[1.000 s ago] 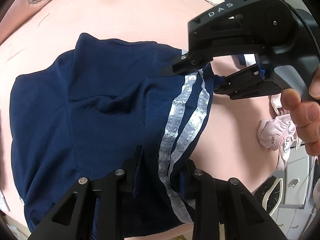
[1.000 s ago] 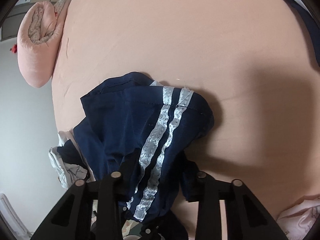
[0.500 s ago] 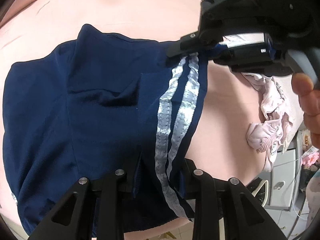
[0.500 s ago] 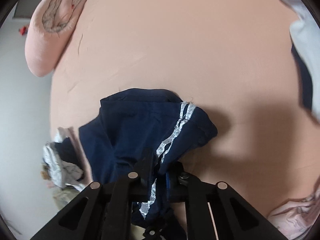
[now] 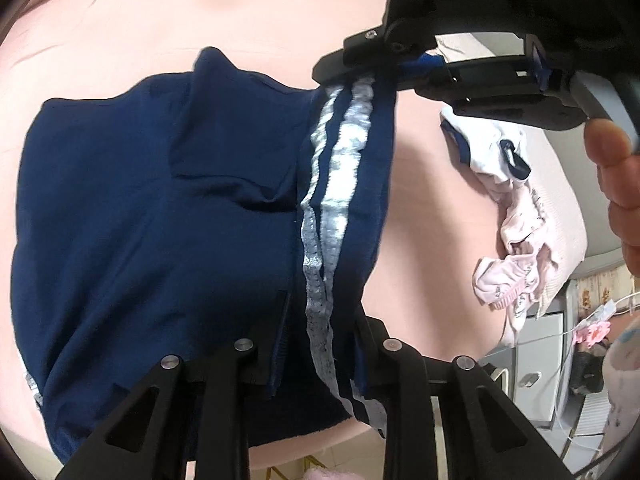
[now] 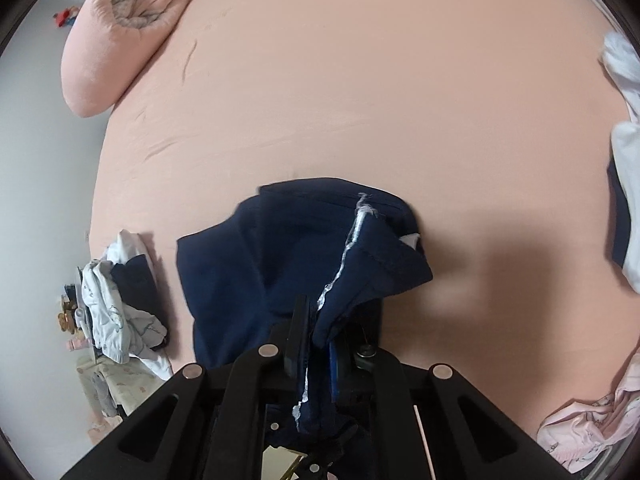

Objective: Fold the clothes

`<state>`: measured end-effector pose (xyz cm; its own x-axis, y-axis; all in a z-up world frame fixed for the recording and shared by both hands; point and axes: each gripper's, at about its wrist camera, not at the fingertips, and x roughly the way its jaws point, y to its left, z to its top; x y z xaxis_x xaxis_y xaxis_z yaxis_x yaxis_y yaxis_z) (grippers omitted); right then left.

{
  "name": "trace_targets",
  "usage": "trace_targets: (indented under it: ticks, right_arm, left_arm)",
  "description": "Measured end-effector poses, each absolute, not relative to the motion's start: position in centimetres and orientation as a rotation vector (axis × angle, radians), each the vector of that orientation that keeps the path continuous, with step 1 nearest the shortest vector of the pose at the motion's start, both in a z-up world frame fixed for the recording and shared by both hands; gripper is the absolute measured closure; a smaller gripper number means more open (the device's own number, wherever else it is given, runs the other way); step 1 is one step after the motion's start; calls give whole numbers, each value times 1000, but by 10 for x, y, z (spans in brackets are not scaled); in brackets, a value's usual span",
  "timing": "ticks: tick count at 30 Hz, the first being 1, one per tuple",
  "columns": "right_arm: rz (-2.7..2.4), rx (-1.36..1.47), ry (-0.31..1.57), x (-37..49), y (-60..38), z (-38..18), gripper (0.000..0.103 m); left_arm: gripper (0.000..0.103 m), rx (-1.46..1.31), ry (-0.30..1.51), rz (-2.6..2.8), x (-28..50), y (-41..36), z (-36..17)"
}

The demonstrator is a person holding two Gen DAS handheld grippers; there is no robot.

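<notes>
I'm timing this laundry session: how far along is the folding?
Early. Done: nothing looks finished; no neat stack shows. In hand: both grippers, left gripper and right gripper, pinch the striped edge of the navy shorts, lifted off the pink bed. Left: folding them, then the crumpled pink garment and the white-and-navy pile.

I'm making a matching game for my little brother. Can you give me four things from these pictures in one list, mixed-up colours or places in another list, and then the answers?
Things:
1. shorts
2. stripes
3. bed sheet
4. rolled quilt

Matches:
A. silvery white
B. peach, spread under everything
C. navy blue, pinched by both grippers
D. pink, lying at the sheet's far left edge

Pairs: 1-C, 2-A, 3-B, 4-D
</notes>
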<state>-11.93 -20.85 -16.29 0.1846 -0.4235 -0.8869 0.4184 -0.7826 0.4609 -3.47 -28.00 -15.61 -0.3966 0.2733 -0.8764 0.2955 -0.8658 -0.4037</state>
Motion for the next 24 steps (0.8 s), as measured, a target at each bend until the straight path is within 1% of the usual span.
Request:
trace_targets:
  ticks: [4,8,15,17,20,21,22,23,24]
  right_arm:
    - [-1649,1790,49,-111,-229,-156,97]
    - [-1616,1769,87,-101,-250,-151,97]
    - [-1602,1756,170,-92,-271,-149,97]
    - [-1602,1757,211,-89,-271,-151,97]
    - [-1614,1720,298,-79,-265,-151,96]
    - [-1627,1703,327,-76,-261,-150,92]
    - [-1636,1688,360,-73,-257,-149,82]
    - [-1644,1672,388,-70,-253,-149,73]
    - [-1652,1659,399,-68,-248,-148,56]
  left_arm:
    - [79,1689,831,-2483,-27,-299,-152]
    - [79,1675,914,-2451,-20,-327,-153]
    - [79,1674,985,-2388,-13,-364,-164]
    - [79,1664,1036,-2373,26,-302,-175]
    - [79,1692,1141,-2340,25,-310,-183]
    - [78,1701,1166,-2322,24,-312,-185]
    - [76,1709,1161,-2308,23,-314,-186]
    - [74,1717,1156,-2293,22,-315,-187]
    - [67,1714,1130,-2284,22,-315,-187]
